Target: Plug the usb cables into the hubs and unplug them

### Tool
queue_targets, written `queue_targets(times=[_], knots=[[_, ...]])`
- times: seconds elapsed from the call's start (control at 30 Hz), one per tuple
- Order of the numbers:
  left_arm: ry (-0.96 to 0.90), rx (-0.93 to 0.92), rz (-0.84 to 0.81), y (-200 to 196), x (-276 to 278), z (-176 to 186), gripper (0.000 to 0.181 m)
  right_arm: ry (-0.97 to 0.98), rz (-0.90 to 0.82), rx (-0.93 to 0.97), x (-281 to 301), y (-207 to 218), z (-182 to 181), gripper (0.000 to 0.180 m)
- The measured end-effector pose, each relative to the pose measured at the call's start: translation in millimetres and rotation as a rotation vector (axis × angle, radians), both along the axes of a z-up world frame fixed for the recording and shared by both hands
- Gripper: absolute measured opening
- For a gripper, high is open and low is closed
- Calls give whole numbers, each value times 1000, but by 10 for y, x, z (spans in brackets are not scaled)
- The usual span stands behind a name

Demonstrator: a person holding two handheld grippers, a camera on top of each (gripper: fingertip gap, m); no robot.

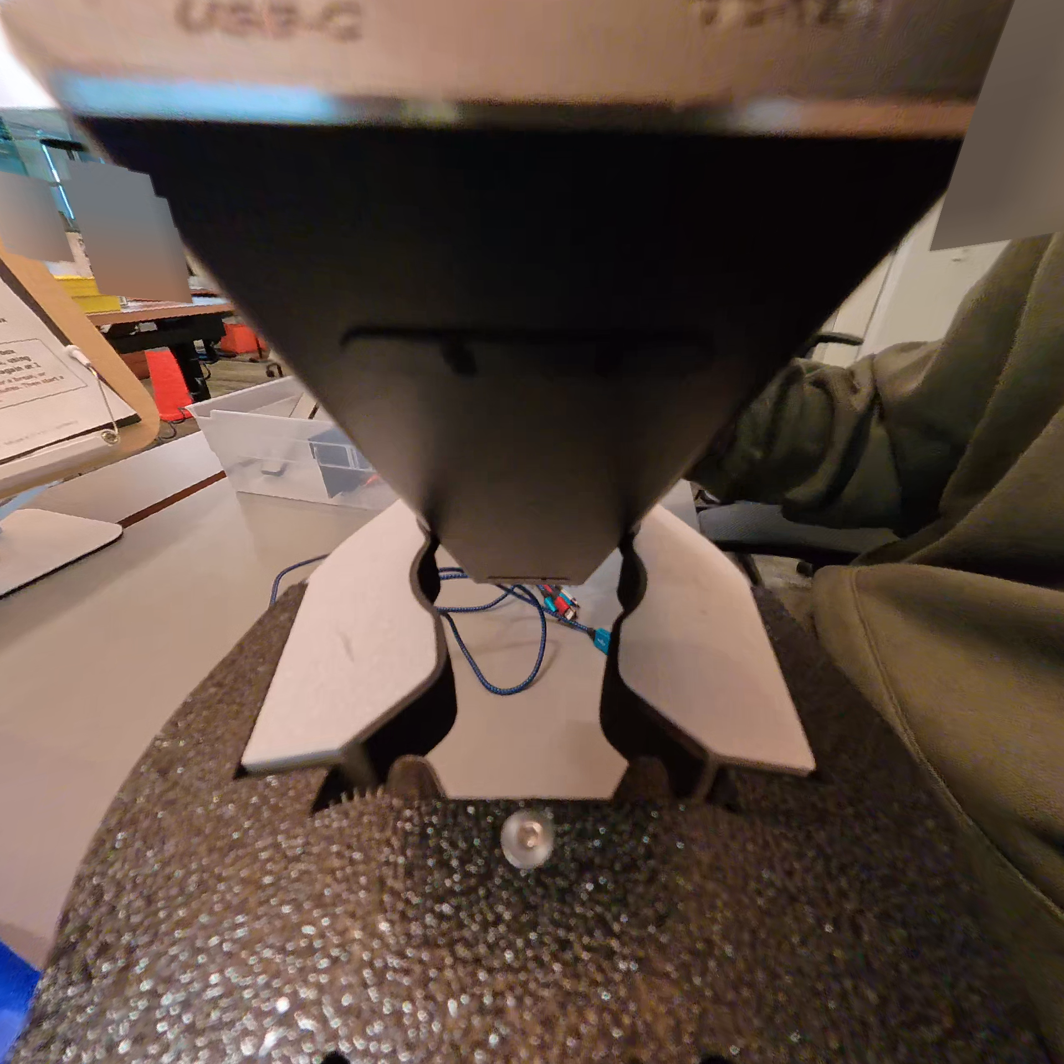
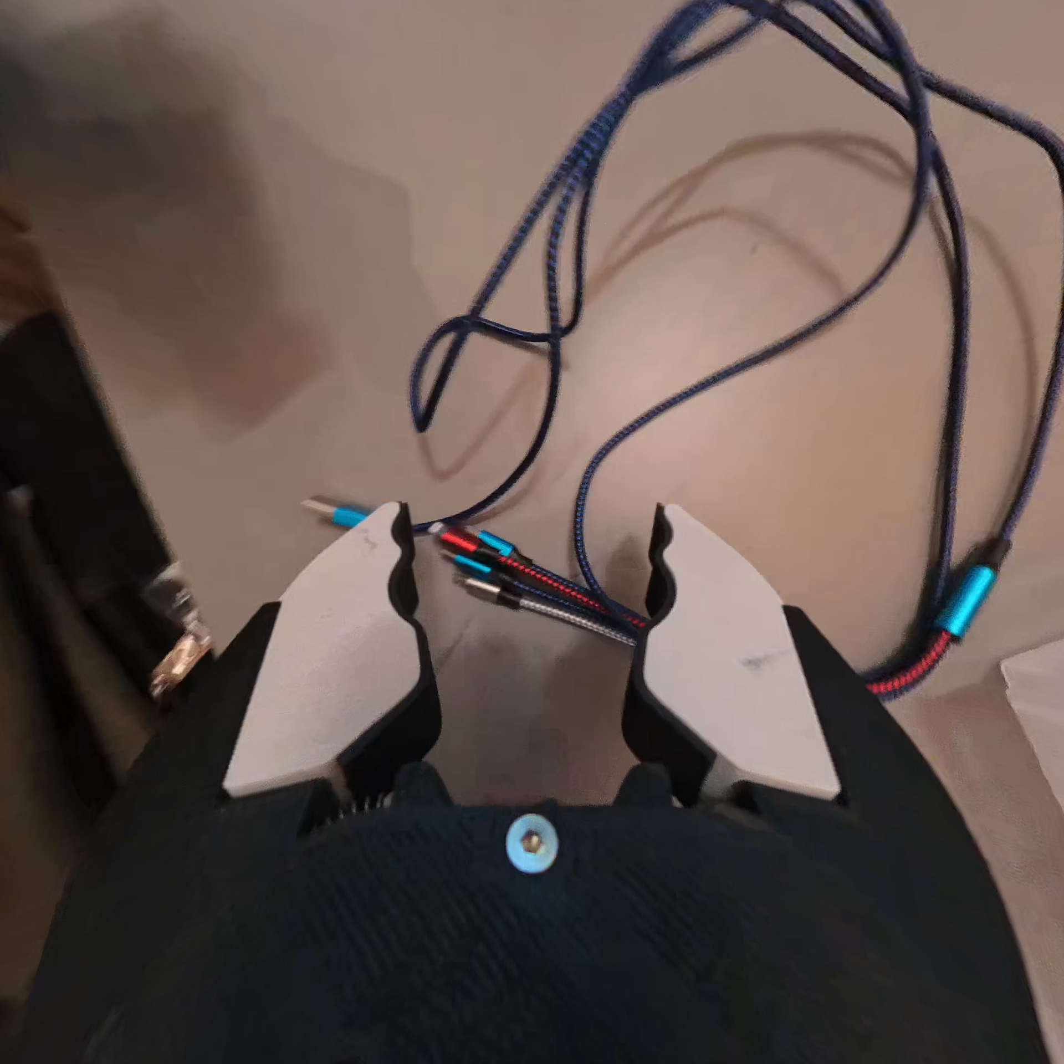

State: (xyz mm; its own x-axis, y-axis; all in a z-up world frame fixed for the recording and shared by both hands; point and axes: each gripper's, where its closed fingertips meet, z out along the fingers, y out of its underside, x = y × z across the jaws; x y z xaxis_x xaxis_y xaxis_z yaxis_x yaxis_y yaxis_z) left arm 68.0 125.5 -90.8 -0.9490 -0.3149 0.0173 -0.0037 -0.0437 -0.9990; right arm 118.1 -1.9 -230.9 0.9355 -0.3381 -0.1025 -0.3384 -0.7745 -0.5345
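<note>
In the left wrist view my left gripper (image 1: pixel 527 555) is shut on the narrow end of a dark grey hub (image 1: pixel 518 403), which is held up off the table and fills the upper frame. Under it a blue braided USB cable (image 1: pixel 506 673) lies on the table with its plugs (image 1: pixel 561 604). In the right wrist view my right gripper (image 2: pixel 532 518) is open and empty, low over the table. A bundle of small red, blue and silver plugs (image 2: pixel 478 561) lies between its fingertips. A blue-shelled USB-A plug (image 2: pixel 339 514) lies just left of the left fingertip. The cable (image 2: pixel 719 374) loops away behind.
A blue splitter sleeve (image 2: pixel 964 599) on the cable lies to the right. A clear plastic bin (image 1: pixel 270 443) and a paper on a stand (image 1: pixel 52 374) are at the back left. An olive sleeve (image 1: pixel 921 460) is at the right. A dark object (image 2: pixel 57 460) is at the left edge. Across from one pair of fingers to the other is roughly 20 cm.
</note>
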Motion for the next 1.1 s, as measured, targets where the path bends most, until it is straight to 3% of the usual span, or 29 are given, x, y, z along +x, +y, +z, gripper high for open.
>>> queue_targets(times=[0.07,0.17,0.27,0.33,0.5,0.67,0.8,0.93,1.03,1.1], knots=[[0,50,29,-14,23,-40,59,-30,-82,-54,40,2,-132,84],[1,94,66,-43,47,-38,59,-31,-127,-51,53,75,-251,76],[-3,99,70,-51,38,-19,59,-69,-135,-101,98,28,-310,56],[0,112,67,-43,33,-38,59,-64,-107,-131,89,-24,-298,16],[-5,120,53,-54,15,-49,60,-119,-60,-157,76,-182,-161,6],[-10,125,40,-71,0,-61,60,-120,-207,-95,80,-445,14,11],[-2,128,34,-84,5,-87,60,-44,-375,-49,77,-600,-153,47],[-3,138,23,-112,-15,-100,60,-44,-474,-29,162,-701,-184,53],[-14,145,9,-136,-43,-96,60,-32,-462,-51,145,-747,-159,59],[-20,149,2,-147,-53,-99,60,-115,-308,-162,78,-802,-126,71]])
